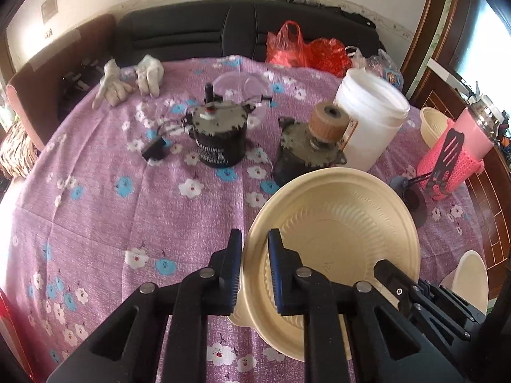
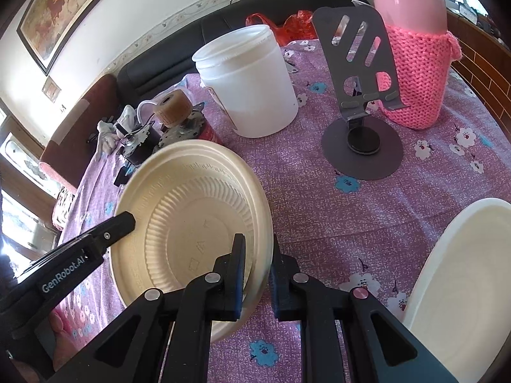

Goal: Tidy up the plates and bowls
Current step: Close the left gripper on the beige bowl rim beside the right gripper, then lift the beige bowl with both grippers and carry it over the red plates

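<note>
Both tongs clamp one cream bowl's (image 1: 335, 223) rim near the worktop's (image 1: 95, 207) front edge: left tongs (image 1: 254, 268) w/ right tongs (image 2: 258, 274) opposite. Another bowl (image 2: 463, 287) waits at right; sorting looks barely begun.

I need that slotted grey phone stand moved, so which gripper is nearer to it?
Right. The right gripper grips the cream ribbed plastic bowl's rim on the side facing the slotted grey phone stand; the left gripper holds the far rim.
</note>
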Tool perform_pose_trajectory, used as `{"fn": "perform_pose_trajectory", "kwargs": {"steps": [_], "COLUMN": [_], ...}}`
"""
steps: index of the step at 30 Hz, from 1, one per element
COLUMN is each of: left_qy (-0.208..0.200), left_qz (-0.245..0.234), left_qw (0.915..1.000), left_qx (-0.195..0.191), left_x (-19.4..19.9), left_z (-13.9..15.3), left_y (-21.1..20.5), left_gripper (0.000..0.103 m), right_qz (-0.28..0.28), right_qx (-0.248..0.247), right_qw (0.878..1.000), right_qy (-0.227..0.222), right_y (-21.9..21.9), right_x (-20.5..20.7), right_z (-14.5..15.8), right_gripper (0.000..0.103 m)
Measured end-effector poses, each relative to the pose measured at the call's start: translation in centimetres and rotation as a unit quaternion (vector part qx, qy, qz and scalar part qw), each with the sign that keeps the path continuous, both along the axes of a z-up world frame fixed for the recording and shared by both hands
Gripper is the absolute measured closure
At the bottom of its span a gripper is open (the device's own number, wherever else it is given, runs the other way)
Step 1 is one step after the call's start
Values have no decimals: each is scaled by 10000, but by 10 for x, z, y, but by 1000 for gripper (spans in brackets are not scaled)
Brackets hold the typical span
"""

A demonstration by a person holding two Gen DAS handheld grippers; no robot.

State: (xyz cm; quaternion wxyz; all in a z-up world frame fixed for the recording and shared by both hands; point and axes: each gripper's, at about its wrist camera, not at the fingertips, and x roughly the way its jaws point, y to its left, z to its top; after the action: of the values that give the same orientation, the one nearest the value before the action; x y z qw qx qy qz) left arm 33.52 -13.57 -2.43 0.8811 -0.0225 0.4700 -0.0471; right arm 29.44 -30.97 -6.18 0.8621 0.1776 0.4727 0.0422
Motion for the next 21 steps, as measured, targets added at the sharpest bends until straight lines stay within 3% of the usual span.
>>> {"fn": "perform_pose_trajectory", "kwargs": {"steps": [11,21], "left_qy": [-711,-836], "left_qz": [117,347], "left_qw": [9974,9959], "left_qx": [54,-66], "left_x": [-25,-37], "left_z": [40,54], "left_y": [12,40], "left_gripper": [87,86], "right_qz": [-44,97], "right_qx": [43,-59], "right_qw": [9987,9954], "right_qy": [-498,-952], "right_y": [9,38], "right_x": [-14,-33], "right_z": [30,64], "right_gripper": [89,89]}}
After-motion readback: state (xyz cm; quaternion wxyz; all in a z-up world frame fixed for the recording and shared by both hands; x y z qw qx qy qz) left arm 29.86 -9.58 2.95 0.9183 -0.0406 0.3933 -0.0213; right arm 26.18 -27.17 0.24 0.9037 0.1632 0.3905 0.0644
